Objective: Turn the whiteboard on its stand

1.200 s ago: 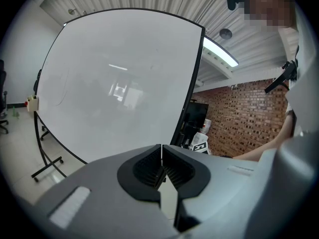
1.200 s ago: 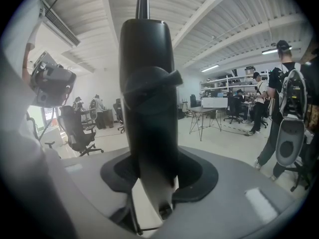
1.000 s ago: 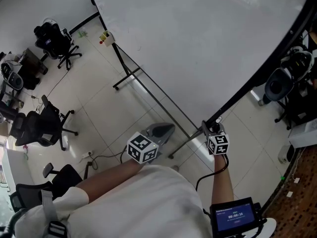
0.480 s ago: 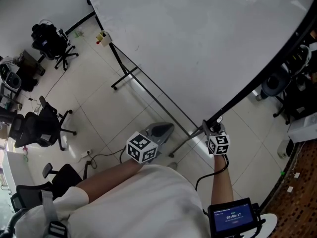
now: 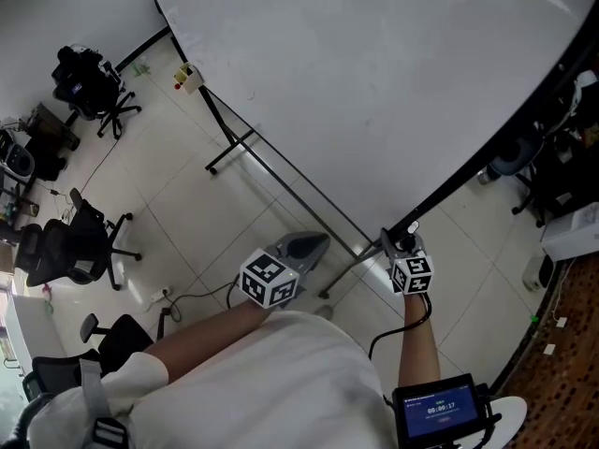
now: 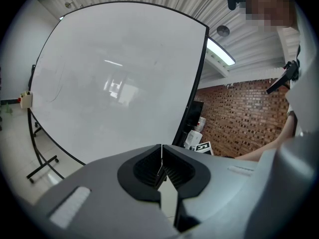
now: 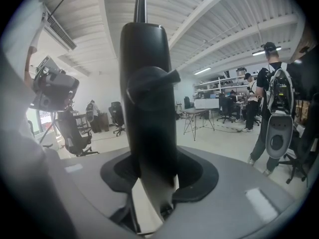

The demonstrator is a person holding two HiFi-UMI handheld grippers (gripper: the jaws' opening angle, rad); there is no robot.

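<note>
The whiteboard (image 5: 374, 92) fills the upper middle and right of the head view, its white face tipped out of the vertical over its stand (image 5: 229, 152), whose dark legs rest on the pale tiled floor (image 5: 187, 213). The right gripper (image 5: 401, 241) sits at the board's lower near corner, and its own view shows the jaws clamped on the black frame (image 7: 147, 83) – the dark bar rises straight up between the pads, with a small lever-like knob on its side. The left gripper (image 5: 314, 243) is just beside the board's lower edge, to the left of the right one; in its own view the jaws (image 6: 161, 163) are pressed together with nothing between them, and the white surface (image 6: 114, 78) spreads ahead with a brick wall (image 6: 244, 118) past its black edge. A small box (image 5: 187, 76) hangs at the board's far left corner. Office chairs (image 5: 84, 241) stand well apart on the left of the floor – and in the right gripper view a person with a backpack (image 7: 271, 83) stands in the room beyond. A screen (image 5: 440, 408) is strapped to the right forearm.
</note>
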